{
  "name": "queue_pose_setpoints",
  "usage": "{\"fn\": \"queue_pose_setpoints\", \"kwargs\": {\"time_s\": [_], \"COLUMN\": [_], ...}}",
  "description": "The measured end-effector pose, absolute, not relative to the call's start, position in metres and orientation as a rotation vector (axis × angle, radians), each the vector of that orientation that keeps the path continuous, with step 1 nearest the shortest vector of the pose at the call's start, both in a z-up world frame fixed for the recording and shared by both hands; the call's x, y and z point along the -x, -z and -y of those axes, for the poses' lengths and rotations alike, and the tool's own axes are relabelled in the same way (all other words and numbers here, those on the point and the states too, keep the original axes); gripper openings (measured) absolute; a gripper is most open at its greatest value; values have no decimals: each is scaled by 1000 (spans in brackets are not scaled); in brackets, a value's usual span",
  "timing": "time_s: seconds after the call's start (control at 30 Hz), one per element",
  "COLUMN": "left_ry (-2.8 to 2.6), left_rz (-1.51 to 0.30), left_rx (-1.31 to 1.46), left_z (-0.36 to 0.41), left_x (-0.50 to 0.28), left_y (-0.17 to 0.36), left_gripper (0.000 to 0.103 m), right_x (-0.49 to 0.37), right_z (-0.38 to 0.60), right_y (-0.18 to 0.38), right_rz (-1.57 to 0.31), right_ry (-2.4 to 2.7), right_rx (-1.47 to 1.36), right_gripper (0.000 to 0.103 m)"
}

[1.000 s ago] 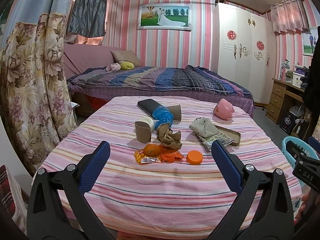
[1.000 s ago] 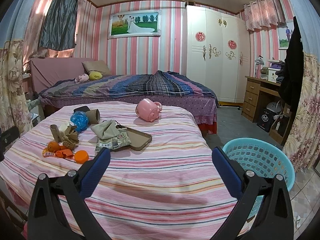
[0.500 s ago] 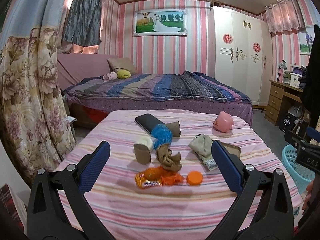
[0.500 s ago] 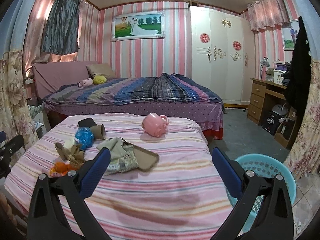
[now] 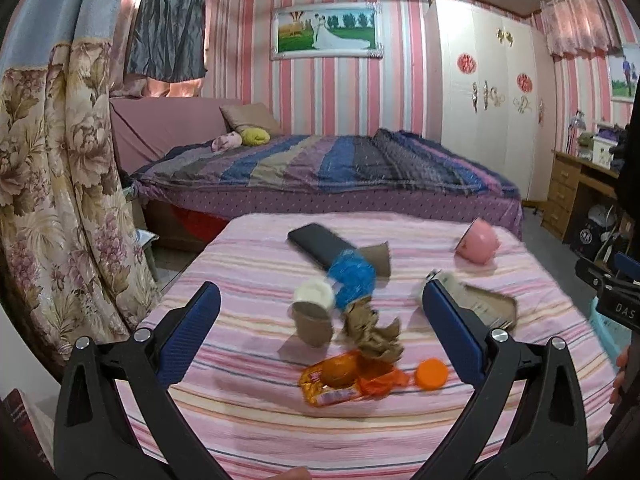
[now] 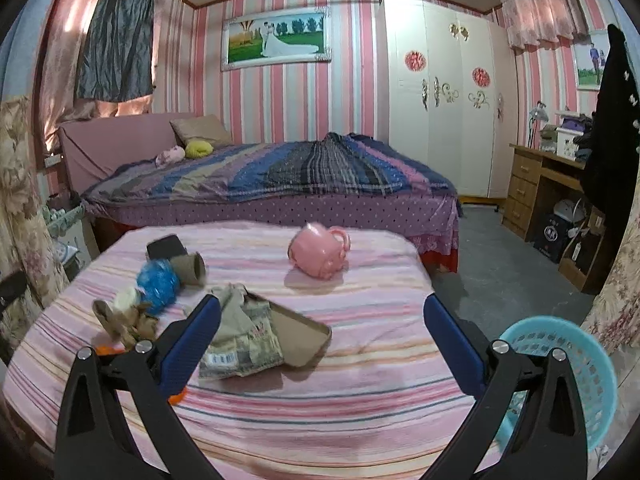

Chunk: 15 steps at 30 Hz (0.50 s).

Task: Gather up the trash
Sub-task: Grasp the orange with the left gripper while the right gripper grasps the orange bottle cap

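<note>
Both grippers — left gripper [image 5: 318,334] and right gripper [image 6: 322,334] — hold fingers apart, empty; orange wrapper [image 5: 340,380] lies lower centre on the striped tabletop [image 5: 248,264].

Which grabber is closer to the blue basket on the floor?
Right. The right gripper hangs beside the blue basket; the left gripper is over the trash, farther from it.

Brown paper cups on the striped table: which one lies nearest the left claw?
The brown cup beside the crumpled brown paper, near the orange wrapper; the other cup lies farther back, behind the blue ball.
</note>
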<state>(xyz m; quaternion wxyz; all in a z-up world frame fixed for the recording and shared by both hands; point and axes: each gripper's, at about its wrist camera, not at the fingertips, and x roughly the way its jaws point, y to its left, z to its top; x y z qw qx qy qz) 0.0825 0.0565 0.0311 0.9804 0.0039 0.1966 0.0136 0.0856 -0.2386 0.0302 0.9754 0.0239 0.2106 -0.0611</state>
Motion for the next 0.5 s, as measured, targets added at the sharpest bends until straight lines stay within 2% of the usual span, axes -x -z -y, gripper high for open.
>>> {"fn": "queue_pose_setpoints", "kwargs": {"time_s": [0.5], "left_ry": [-98], "left_rz": [-579], "left_rx": [51], "left_z": [-91], "left_x": [-115], "left_y": [54], "left_gripper": [98], "right_x": [-113], "right_z": [245], "right_y": [12], "right_rz": [-545], "right_ry": [128], "right_rx": [6], "right_gripper": [99]}}
